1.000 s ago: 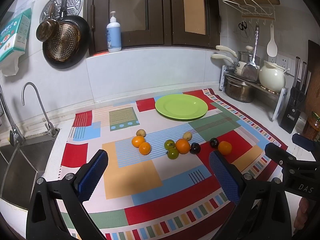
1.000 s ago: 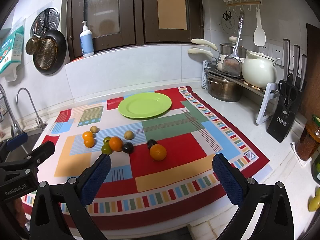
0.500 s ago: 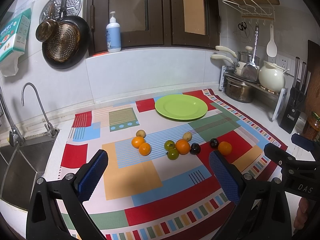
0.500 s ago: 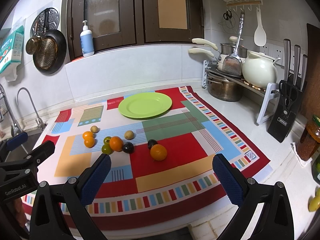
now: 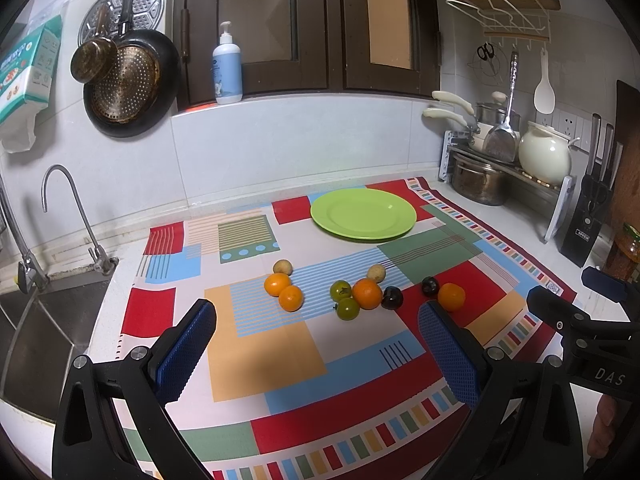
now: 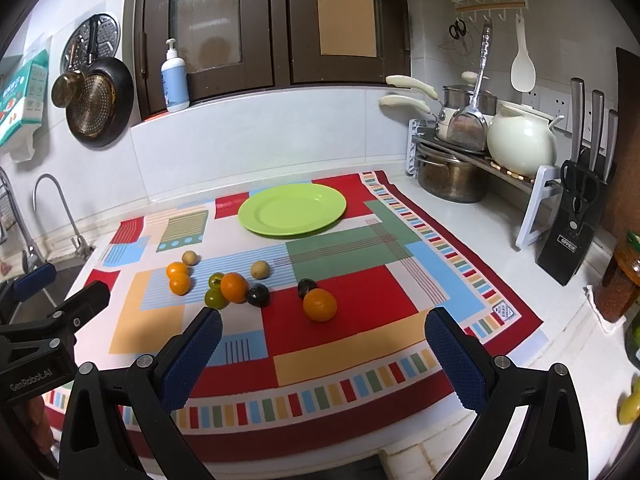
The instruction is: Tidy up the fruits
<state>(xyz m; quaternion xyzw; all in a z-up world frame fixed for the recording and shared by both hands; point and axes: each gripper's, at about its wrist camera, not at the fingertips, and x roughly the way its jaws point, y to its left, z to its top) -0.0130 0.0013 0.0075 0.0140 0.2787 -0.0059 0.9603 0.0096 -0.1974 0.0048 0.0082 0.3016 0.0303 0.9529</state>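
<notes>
Several small fruits lie on a patterned mat (image 5: 256, 360): oranges (image 5: 367, 293) (image 6: 319, 305), two green ones (image 5: 347, 308), two dark ones (image 5: 391, 297) and two tan ones (image 5: 282, 267). An empty green plate (image 5: 363, 213) (image 6: 292, 209) sits behind them. My left gripper (image 5: 316, 340) is open and empty, held above the mat's near part. My right gripper (image 6: 322, 344) is open and empty, near the front edge, with the lone orange just beyond it.
A sink (image 5: 24, 332) and tap (image 5: 72, 208) are at the left. A rack with pots (image 6: 472, 160), a white kettle (image 6: 520, 140) and a knife block (image 6: 572, 224) stand at the right. A jar (image 6: 620, 280) sits at the far right.
</notes>
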